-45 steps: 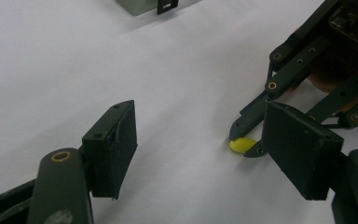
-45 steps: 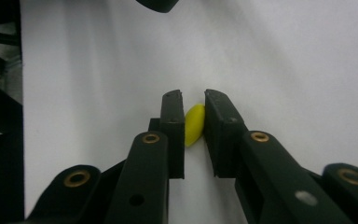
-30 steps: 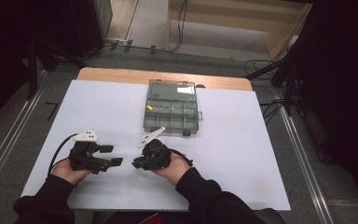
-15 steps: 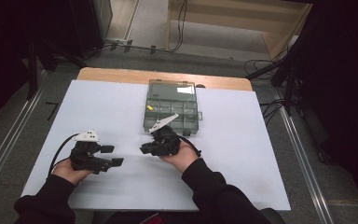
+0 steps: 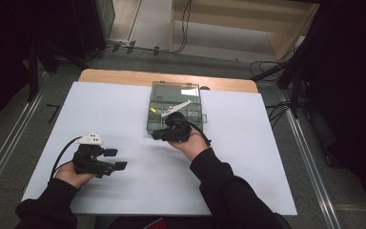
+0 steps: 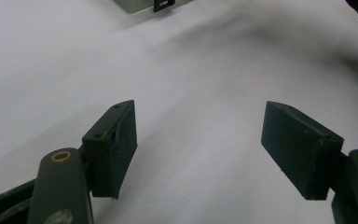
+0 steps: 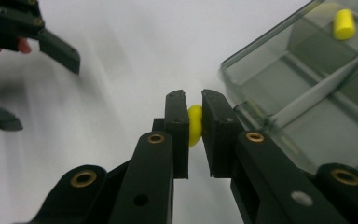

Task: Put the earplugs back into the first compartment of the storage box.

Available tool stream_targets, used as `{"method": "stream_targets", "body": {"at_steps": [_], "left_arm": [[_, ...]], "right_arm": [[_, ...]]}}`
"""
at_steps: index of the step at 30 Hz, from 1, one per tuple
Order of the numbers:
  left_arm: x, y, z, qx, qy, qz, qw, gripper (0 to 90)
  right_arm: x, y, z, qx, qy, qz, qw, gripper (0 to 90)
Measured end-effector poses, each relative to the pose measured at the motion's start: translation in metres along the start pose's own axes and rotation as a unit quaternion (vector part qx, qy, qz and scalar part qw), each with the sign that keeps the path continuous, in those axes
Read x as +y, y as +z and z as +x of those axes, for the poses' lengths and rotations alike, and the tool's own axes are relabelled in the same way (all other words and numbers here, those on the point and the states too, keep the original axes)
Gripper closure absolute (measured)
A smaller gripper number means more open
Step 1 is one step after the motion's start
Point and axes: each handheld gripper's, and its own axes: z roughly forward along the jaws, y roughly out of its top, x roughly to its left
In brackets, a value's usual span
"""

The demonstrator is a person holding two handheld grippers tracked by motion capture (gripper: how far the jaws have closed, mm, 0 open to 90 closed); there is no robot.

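right tongs (image 7: 195,122) clamp yellow piece (image 7: 195,125) at box (image 5: 174,107) near edge | left tongs (image 6: 200,140) agape, bare table (image 5: 248,157) around

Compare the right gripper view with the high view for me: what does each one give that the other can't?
Right gripper view alone: a small yellow piece pinched between the right gripper pads, and the box's dividers up close.

High view alone: the whole white table cover, the wooden edge behind it, both forearms, and the right gripper at the near edge of the compartment box.

Both: the clear compartment box, a loose yellow piece lying inside it, and the left gripper, open over bare cover.
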Motion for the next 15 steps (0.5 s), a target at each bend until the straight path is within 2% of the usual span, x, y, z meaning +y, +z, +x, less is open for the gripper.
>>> {"method": "stream_targets", "body": {"at_steps": [15], "left_arm": [[0.002, 0.003, -0.002, -0.004, 0.001, 0.0, 1.0, 27.2]], "right_arm": [[0.032, -0.002, -0.035, -0.031, 0.027, -0.016, 0.999, 78.8]]}}
